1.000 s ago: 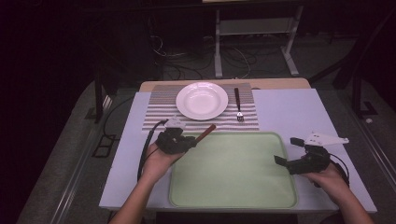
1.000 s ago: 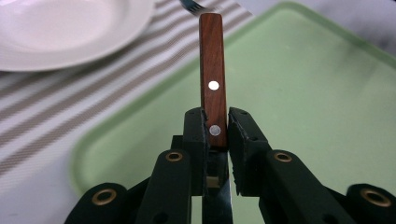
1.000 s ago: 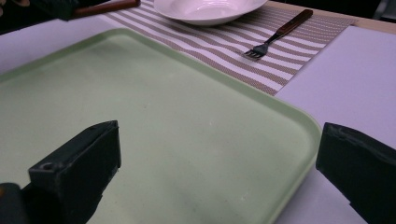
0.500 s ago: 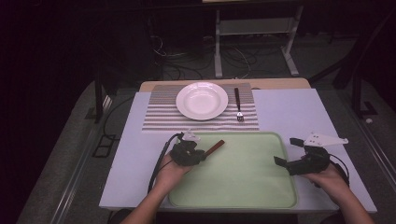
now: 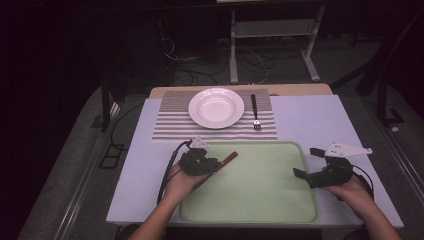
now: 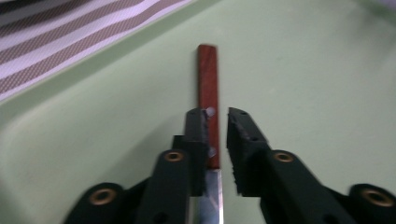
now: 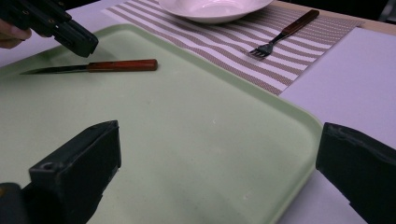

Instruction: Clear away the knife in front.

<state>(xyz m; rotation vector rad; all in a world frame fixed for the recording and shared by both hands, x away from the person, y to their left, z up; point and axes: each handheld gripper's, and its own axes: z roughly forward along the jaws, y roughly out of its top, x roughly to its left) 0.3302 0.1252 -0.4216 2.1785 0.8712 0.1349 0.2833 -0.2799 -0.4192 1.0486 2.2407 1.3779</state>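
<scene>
Left gripper (image 5: 218, 165) low over the near-left part of the green tray (image 5: 260, 210), jaws narrow and just been closing, straddling the knife (image 6: 208, 100) at the joint of its red-brown wooden handle and steel blade. In the left gripper view the left pad sits against the handle and the right pad stands a sliver off it, so not clamped yet. Knife lies flat on the tray floor, handle pointing toward the striped placemat (image 5: 170, 125), near the tray's far-left rim but not touching it.

Right gripper (image 5: 312, 166) hovers at the tray's right edge, jaws spread wide, nothing between them; in its own view one jaw is above the tray floor, the other above the white bench (image 5: 310, 117).

Tray middle and right are bare, plenty of room. White bowl (image 5: 216, 107) and fork (image 5: 255, 111) sit on the placemat beyond the tray's far rim, well apart from both grippers.
</scene>
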